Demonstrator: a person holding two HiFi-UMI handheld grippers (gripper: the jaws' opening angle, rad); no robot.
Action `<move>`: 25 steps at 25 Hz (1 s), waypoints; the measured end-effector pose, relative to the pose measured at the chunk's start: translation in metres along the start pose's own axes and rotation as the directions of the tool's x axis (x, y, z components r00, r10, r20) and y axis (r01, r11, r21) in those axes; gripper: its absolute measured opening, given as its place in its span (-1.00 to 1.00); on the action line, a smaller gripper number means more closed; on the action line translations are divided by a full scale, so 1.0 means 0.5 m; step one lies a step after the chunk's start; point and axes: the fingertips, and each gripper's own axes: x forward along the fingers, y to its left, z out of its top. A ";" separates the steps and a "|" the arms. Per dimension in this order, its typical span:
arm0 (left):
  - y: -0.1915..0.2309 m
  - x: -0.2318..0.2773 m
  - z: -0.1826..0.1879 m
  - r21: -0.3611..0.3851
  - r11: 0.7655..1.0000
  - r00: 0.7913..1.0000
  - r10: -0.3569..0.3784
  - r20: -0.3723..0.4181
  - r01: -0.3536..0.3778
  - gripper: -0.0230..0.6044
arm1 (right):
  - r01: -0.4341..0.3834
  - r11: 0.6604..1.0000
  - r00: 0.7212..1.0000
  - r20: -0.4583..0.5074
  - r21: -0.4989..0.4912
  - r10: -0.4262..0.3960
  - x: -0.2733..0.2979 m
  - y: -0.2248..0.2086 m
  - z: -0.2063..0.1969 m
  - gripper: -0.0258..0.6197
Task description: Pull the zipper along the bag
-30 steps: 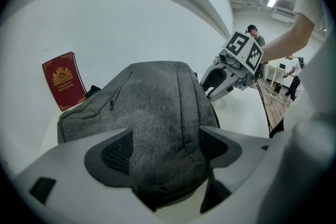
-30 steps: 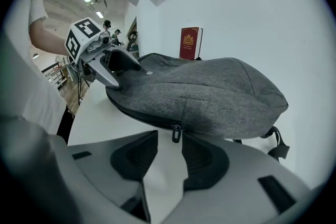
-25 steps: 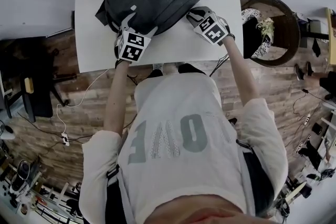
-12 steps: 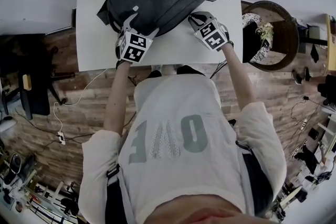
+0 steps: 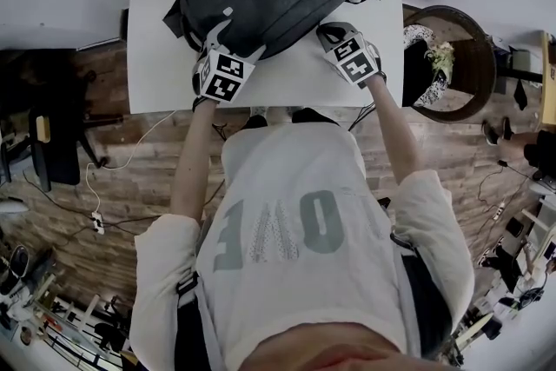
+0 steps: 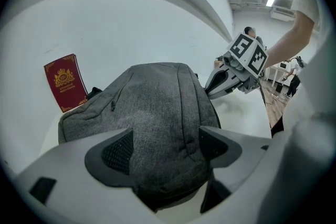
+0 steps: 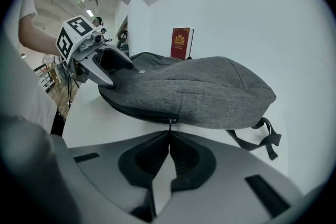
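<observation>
Your left gripper (image 6: pixel 163 150) clamps the bag (image 6: pixel 157 97) by the front edge of the desk (image 5: pixel 291 76), while the jaws of your right gripper (image 7: pixel 169 137) have just been closing tight on the zipper pull (image 7: pixel 169 123).

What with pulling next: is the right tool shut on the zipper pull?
Shut: the right tool has just closed its jaws, pinching the zipper pull.

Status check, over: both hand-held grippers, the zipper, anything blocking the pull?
Left hand-held gripper clamped on one end of the bag. Right hand-held gripper just closed on the zipper pull. Red booklet behind the bag, clear of the zipper.
</observation>
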 end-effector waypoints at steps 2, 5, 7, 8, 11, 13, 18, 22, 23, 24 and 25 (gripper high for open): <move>0.000 0.000 -0.002 -0.006 1.000 1.000 -0.010 0.001 0.010 0.29 | -0.002 1.000 1.000 -0.011 0.012 0.002 -0.002 0.005 -0.002 -0.82; -0.001 -0.001 -0.002 -0.019 0.999 1.000 -0.026 0.001 0.026 0.29 | 0.003 1.000 0.999 -0.039 -0.006 -0.003 -0.004 0.010 -0.005 -0.82; 0.001 0.000 -0.002 -0.027 0.999 0.999 -0.032 0.001 0.032 0.29 | 0.004 0.999 0.997 -0.071 -0.045 -0.007 -0.005 0.013 -0.006 -0.82; 0.002 0.001 -0.002 -0.031 0.999 0.999 -0.036 0.002 0.036 0.29 | 0.004 0.998 0.996 -0.089 -0.066 -0.010 -0.005 0.015 -0.006 -0.82; 0.005 0.001 -0.003 -0.042 0.998 0.999 -0.042 0.010 0.042 0.29 | 0.018 0.995 0.991 -0.134 -0.097 -0.031 -0.003 0.019 -0.007 -0.82; 0.007 0.000 -0.001 -0.044 0.998 0.999 -0.040 0.020 0.041 0.29 | 0.024 0.993 0.987 -0.154 -0.113 -0.041 -0.003 0.019 -0.009 -0.82; 0.005 -0.004 -0.001 -0.058 0.997 0.998 -0.044 0.036 0.046 0.29 | 0.002 0.974 0.980 -0.194 -0.225 -0.047 0.000 0.020 -0.021 -0.82; 0.008 -0.005 -0.001 -0.052 0.997 0.998 -0.048 0.043 0.050 0.29 | -0.036 0.986 0.983 -0.184 -0.164 0.005 -0.001 0.049 -0.012 -0.82; 0.008 -0.004 -0.001 -0.051 0.997 0.998 -0.049 0.044 0.051 0.29 | -0.052 0.983 0.982 -0.186 -0.176 0.018 0.002 0.066 -0.009 -0.82; 0.008 -0.004 -0.001 -0.052 0.997 0.998 -0.051 0.045 0.053 0.29 | -0.078 0.979 0.981 -0.189 -0.190 0.041 0.007 0.090 -0.005 -0.82; 0.007 -0.004 -0.002 -0.053 0.997 0.998 -0.053 0.043 0.055 0.29 | -0.109 0.972 0.979 -0.193 -0.208 0.069 0.012 0.121 0.001 -0.82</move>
